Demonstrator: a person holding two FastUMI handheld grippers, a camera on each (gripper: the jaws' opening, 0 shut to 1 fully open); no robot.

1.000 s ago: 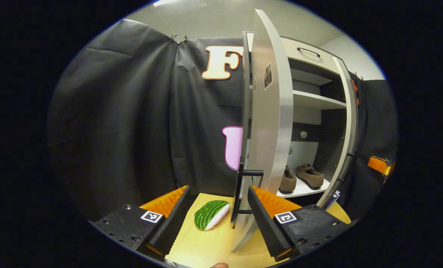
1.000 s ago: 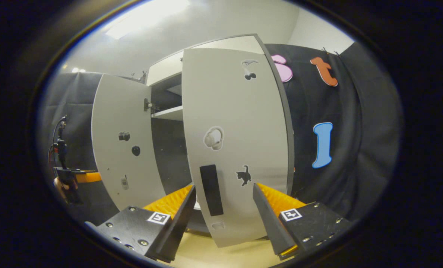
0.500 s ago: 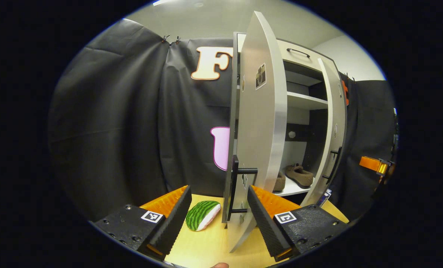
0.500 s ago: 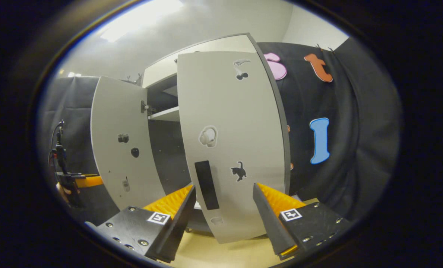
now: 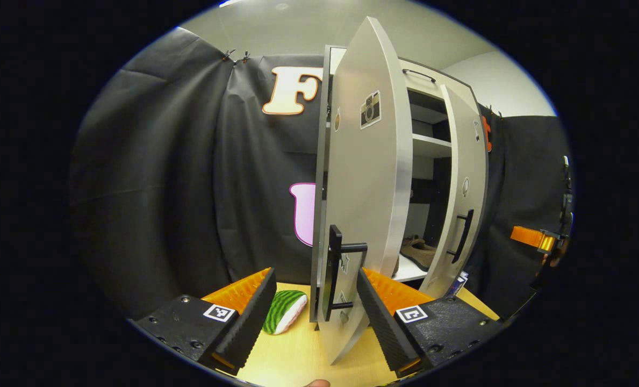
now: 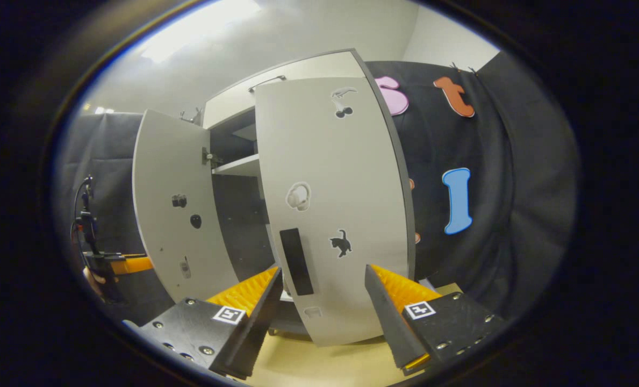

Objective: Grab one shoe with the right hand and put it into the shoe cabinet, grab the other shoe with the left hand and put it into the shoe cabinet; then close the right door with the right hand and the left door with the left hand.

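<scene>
Resting on the bottom shelf of the shoe cabinet [image 5: 429,145], near its front edge, the shoes [image 5: 417,251] are glimpsed through the gap between the doors, so the placing steps are judged done. Compared with a second ago, the right door [image 6: 332,209] has been swung further shut and hides more of the interior; in the left gripper view its handle [image 5: 463,235] is now turned into sight. The left door [image 5: 365,193] is still well open, seen nearly edge-on. The right gripper [image 6: 322,301] is held wide open in front of its door, whose lower part is framed between the fingers; contact cannot be told. The left gripper [image 5: 314,301] is also spread wide, with the left door's handle [image 5: 334,274] between the fingers, ungripped. A watermelon-patterned toy [image 5: 282,312] is seen on the wooden table [image 5: 298,355] beside the cabinet. No readable writing or brand is made out; only picture stickers are carried on the doors.
</scene>
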